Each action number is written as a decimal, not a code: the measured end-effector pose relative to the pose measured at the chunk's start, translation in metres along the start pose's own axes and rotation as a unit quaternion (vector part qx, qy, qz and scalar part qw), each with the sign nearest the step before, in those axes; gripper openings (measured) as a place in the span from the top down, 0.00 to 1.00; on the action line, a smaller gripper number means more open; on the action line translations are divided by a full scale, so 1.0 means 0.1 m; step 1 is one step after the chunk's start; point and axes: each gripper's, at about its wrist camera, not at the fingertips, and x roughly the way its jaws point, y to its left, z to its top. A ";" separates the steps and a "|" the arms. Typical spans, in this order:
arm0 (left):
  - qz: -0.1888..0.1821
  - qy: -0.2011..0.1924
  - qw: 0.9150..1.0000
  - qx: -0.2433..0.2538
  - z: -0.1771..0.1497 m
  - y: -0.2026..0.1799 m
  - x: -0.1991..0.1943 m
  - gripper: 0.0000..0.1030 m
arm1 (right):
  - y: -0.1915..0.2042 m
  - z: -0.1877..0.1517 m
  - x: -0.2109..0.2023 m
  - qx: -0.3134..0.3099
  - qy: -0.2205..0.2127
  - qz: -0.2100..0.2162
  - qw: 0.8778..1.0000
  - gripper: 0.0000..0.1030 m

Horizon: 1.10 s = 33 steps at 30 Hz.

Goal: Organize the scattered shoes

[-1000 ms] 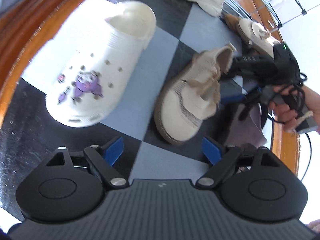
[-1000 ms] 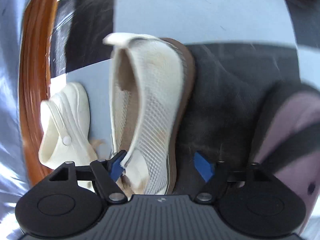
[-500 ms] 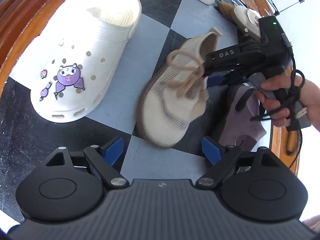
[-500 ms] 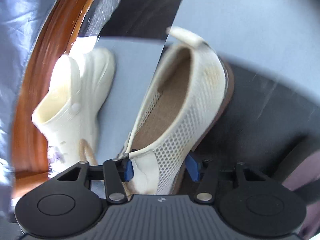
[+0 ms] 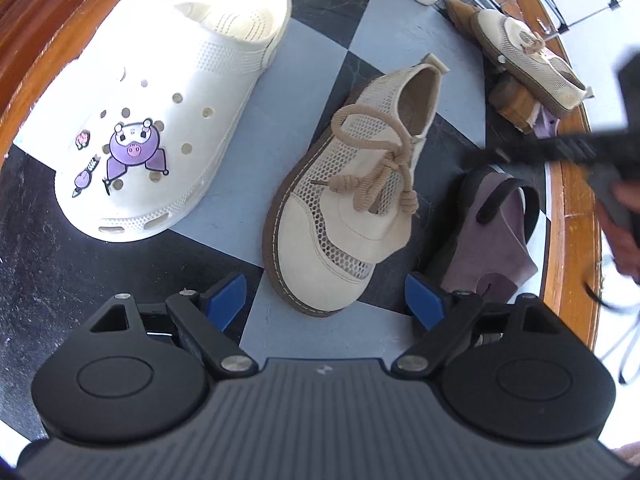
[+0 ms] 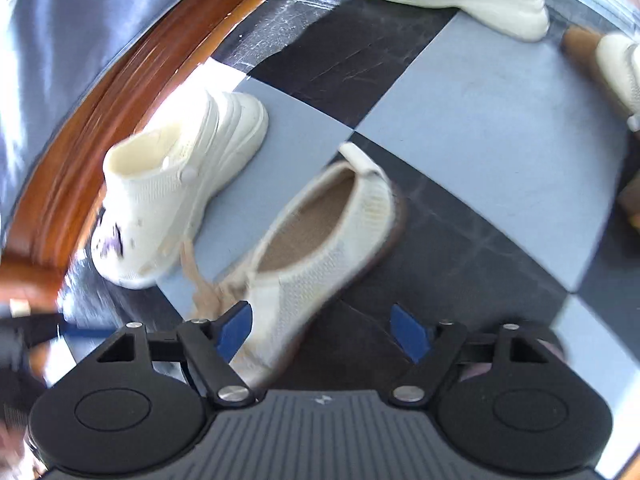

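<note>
Beige mesh lace-up shoe (image 5: 352, 200) on the checkered floor (image 5: 360, 336), taken as the landmark for every position given here. Its long axis runs from the toe cap, nearest the left gripper (image 5: 326, 300), obliquely up and to the right to the heel tab. The white clog (image 5: 168, 120) with the purple charm lies just beside it on the left, roughly parallel, toes pointing the same way; a purple slipper (image 5: 492, 232) lies just beside it on the right, and the matching mesh shoe (image 5: 528, 60) sits well apart beyond its heel, near the wooden border (image 5: 572, 216). The left gripper hangs above the toe with its jaws wide apart and nothing between them. In the right wrist view the right gripper (image 6: 324, 328) stands over the laced forepart of the shoe (image 6: 320, 248), its jaws opening; the shoe's side passes near the left-hand pad, but no pad presses on it. Judged from this layout, the left gripper is the better aligned with the toe, whereas the distant mate lies on the side of the right hand (image 5: 624, 236), so pairing the two would fall more naturally to that hand.
</note>
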 end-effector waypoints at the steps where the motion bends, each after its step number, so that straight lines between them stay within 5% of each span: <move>1: 0.001 0.001 1.000 0.002 0.01 -0.01 0.00 0.15 | -0.02 -0.10 -0.02 0.003 0.011 0.024 1.000 0.29; 5: 0.030 -0.020 0.998 0.056 0.00 -0.22 -0.10 0.15 | -0.04 -0.40 0.24 0.070 0.062 0.116 0.989 0.32; 8: 0.034 -0.039 0.995 0.082 0.02 -0.41 -0.17 0.15 | -0.09 -0.61 0.56 0.087 0.099 0.120 0.984 0.32; 9: 0.031 -0.035 0.996 0.077 0.04 -0.42 -0.15 0.15 | -0.08 -0.65 0.61 0.074 0.107 0.096 0.987 0.50; 10: 0.028 -0.031 0.996 0.073 0.05 -0.43 -0.13 0.15 | -0.04 -0.68 0.65 0.042 0.119 0.068 0.990 0.58; 12: 0.030 -0.027 0.997 0.071 0.04 -0.44 -0.11 0.15 | 0.01 -0.69 0.63 0.006 0.131 0.048 0.990 0.52; 16: 0.024 -0.021 0.998 0.063 0.00 -0.43 -0.07 0.15 | -0.25 -0.71 0.51 0.049 0.121 0.035 0.991 0.54; 19: 0.006 -0.009 0.999 0.045 0.01 -0.39 -0.01 0.15 | -0.42 -0.73 0.48 0.054 0.117 0.009 0.992 0.46; 22: 0.013 -0.009 0.999 0.044 0.02 -0.40 0.02 0.15 | -0.58 -0.78 0.38 0.085 0.106 0.036 0.990 0.42; 26: 0.027 -0.008 0.998 0.050 0.01 -0.40 0.08 0.15 | -0.60 -0.72 0.23 0.148 0.064 0.079 0.984 0.21; 30: 0.028 0.001 0.999 0.045 -0.01 -0.37 0.15 0.15 | -0.39 -0.48 0.30 0.122 0.054 0.108 0.985 0.24; 33: 0.020 0.001 0.999 0.037 -0.01 -0.35 0.13 0.15 | -0.19 -0.22 0.42 0.085 0.025 0.071 0.994 0.24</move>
